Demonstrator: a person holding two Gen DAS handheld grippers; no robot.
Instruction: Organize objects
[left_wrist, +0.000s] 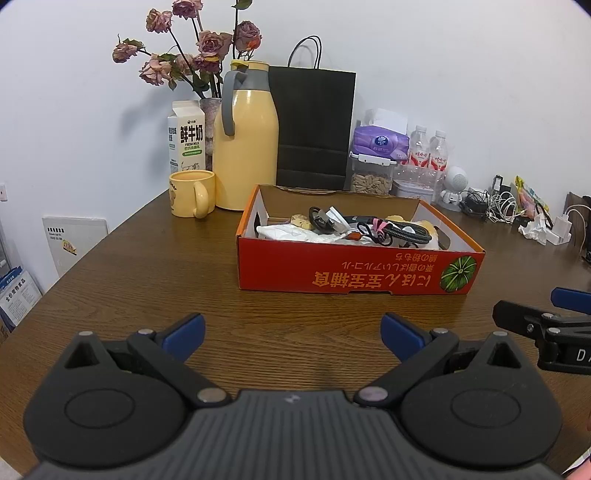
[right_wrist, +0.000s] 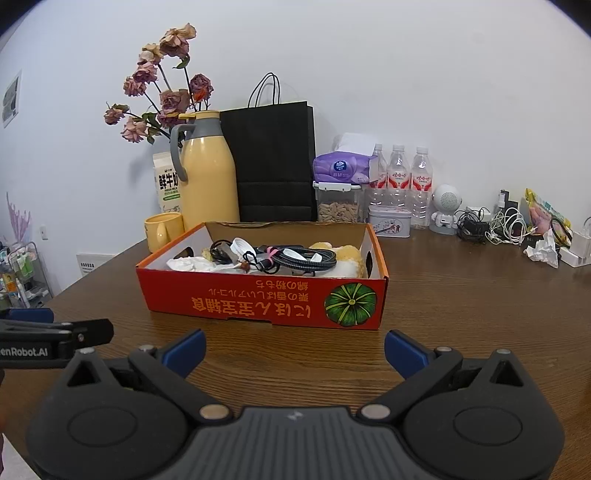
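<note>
Both grippers hovered low over the wooden table (left_wrist: 147, 280), side by side and short of the red cardboard box (left_wrist: 354, 271). The left gripper (left_wrist: 293, 334) had its blue-padded fingers spread wide with nothing between them; the right gripper (right_wrist: 295, 349) was likewise spread and empty. The box sat open-topped at mid-table, its printed lettering upside down and a green pumpkin picture at its right end. Inside lay a jumble: a coiled black braided cable (right_wrist: 308, 258), white crumpled paper (right_wrist: 192, 264), a yellow plush item (right_wrist: 347, 258) toward the right end, and smaller bits too tangled to name. Behind the box stood a yellow thermos jug (left_wrist: 245, 140), a yellow mug (left_wrist: 192, 194), a milk carton (left_wrist: 186, 138), a black paper bag (left_wrist: 314, 129) and dried roses (left_wrist: 192, 55). Water bottles (right_wrist: 410, 177) and loose chargers (right_wrist: 491, 223) lined the wall to the right.
</note>
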